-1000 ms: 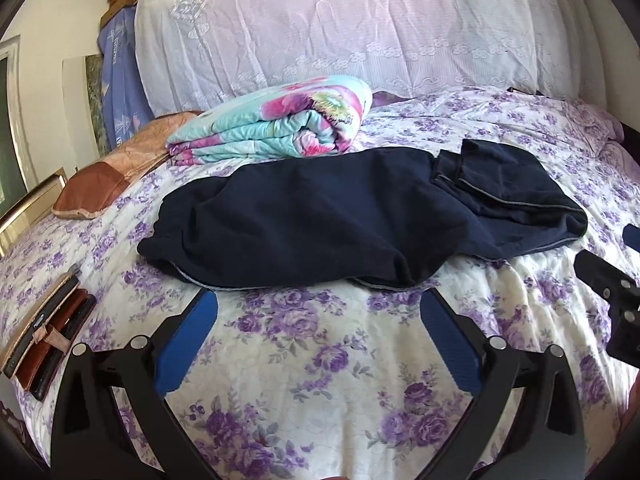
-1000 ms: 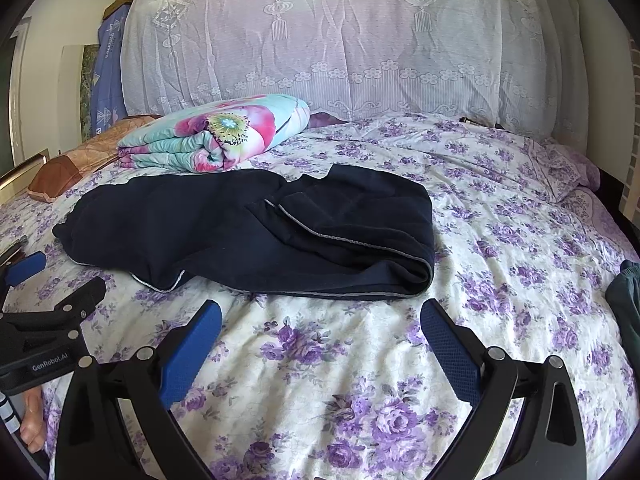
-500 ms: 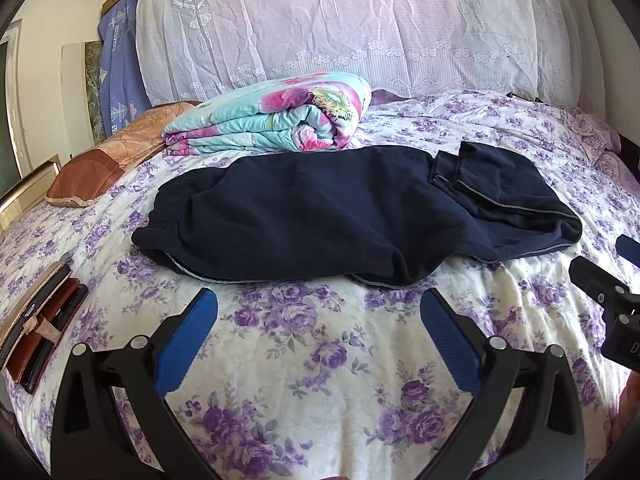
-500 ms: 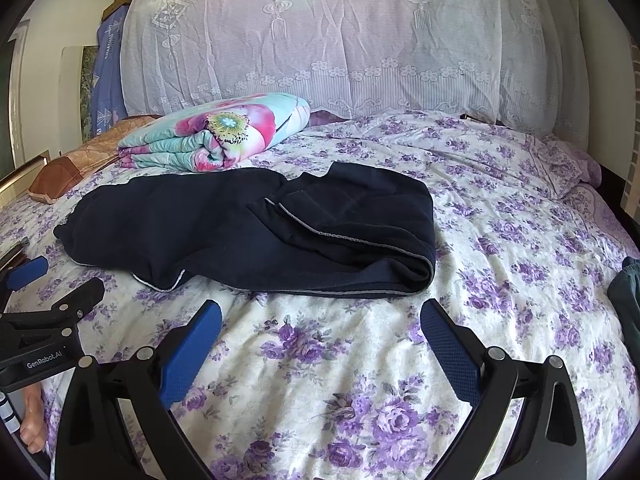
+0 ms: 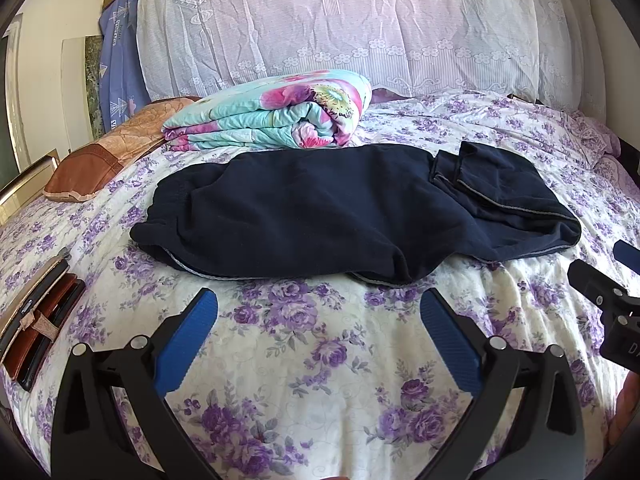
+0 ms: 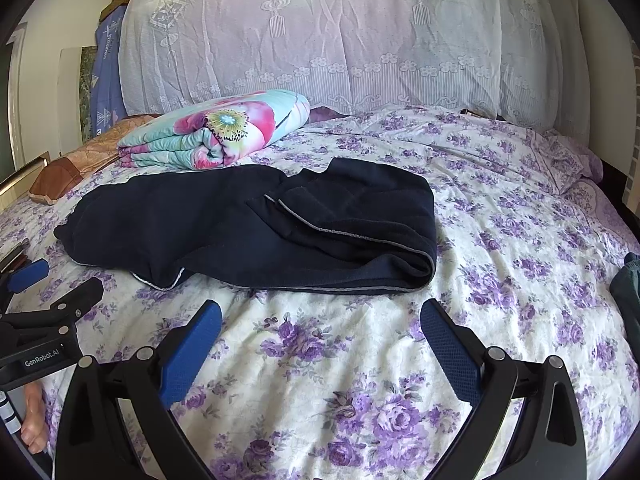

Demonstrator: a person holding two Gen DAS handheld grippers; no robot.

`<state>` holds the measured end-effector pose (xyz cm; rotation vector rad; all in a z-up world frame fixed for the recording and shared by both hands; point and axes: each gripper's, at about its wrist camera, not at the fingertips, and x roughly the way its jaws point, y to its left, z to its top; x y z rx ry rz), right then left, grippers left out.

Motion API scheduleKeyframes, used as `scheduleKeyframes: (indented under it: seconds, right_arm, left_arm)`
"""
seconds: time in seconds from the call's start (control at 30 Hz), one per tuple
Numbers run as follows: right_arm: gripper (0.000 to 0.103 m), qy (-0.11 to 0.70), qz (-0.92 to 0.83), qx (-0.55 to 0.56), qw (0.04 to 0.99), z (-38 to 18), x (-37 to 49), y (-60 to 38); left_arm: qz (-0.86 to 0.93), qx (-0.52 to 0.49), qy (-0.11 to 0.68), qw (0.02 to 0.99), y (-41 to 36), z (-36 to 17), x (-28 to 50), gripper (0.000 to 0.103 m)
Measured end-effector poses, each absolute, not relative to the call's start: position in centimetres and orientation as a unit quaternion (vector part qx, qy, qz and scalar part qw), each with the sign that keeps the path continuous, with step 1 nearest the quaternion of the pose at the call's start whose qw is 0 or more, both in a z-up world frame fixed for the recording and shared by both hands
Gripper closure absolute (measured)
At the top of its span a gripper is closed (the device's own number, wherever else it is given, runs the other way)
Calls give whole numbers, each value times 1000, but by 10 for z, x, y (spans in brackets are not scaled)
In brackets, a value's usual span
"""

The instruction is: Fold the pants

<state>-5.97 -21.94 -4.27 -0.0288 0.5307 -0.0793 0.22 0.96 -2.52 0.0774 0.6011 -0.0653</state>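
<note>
While the floral bed [image 5: 320, 360] carries the dark pants [image 5: 320, 208] lengthwise, one end already doubled over, both empty claws, left gripper [image 5: 318, 322] and right gripper [image 6: 320, 330], gape short of them, so pinch both near corners evenly.

1. The left gripper [image 5: 318, 334] has black angular arms, silver round screws at the joints and blue textured pads.
2. The right gripper [image 6: 320, 344] is built alike, with blue dimpled pads.
3. In the right wrist view, the left gripper's black body carries white "GenRobot.AI" lettering.
</note>
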Motion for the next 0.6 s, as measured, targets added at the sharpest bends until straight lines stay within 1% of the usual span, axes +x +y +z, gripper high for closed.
scheduleKeyframes:
  seconds: [0.6]
  right_arm:
    - [3, 266, -37, -10, 963, -46, -59, -219]
  left_arm:
    - [-32, 38, 297, 954, 10, -25, 2, 4]
